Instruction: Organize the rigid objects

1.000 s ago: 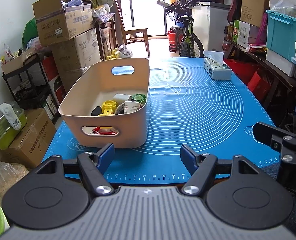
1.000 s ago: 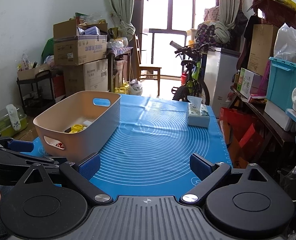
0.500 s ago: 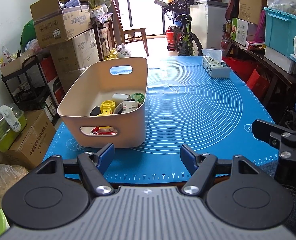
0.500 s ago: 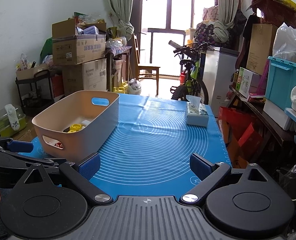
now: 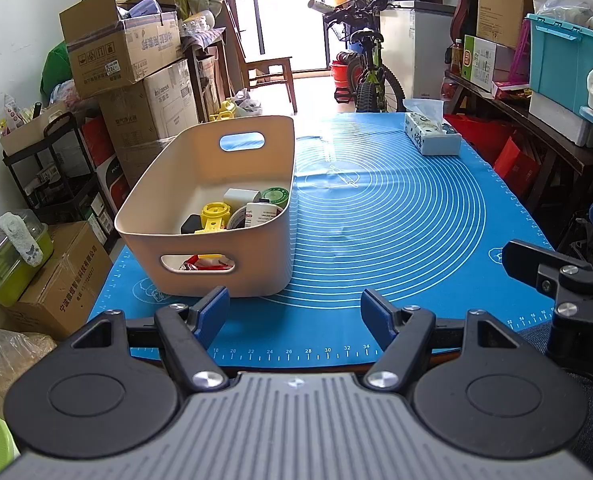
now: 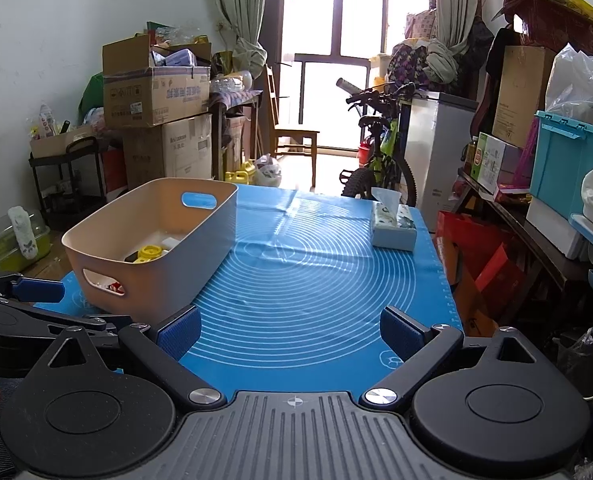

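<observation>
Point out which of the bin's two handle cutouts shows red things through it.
The near cutout, in the wall of the beige bin facing the left gripper. Red items show through it; the far cutout shows only blue mat.

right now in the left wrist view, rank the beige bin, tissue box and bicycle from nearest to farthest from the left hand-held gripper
1. beige bin: nearest, just ahead of the open left hand-held gripper, on the left of the blue mat.
2. tissue box: far right corner of the mat.
3. bicycle: farthest, on the floor beyond the table.
</observation>
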The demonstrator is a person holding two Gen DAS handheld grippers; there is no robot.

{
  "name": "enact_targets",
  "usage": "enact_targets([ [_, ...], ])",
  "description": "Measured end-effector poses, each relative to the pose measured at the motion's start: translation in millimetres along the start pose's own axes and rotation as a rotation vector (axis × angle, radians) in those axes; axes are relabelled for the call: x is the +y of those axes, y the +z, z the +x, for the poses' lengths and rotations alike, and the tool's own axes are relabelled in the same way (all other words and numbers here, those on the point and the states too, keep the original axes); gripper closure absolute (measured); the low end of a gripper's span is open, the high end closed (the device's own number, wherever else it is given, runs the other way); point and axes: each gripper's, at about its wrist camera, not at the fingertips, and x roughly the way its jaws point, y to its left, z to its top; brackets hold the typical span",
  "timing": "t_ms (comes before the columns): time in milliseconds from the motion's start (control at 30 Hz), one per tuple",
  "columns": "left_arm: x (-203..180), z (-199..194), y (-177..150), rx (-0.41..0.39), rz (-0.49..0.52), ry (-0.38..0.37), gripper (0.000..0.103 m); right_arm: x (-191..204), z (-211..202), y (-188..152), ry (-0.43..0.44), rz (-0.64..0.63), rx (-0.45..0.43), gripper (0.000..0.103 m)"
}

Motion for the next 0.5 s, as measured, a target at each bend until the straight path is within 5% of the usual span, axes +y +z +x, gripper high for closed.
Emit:
enact_targets([
  [500, -1.1, -1.2, -0.8, -0.006, 0.008, 0.004, 0.030, -3.6, 1.9, -2.6, 0.000, 0.010, 0.010, 0.007],
])
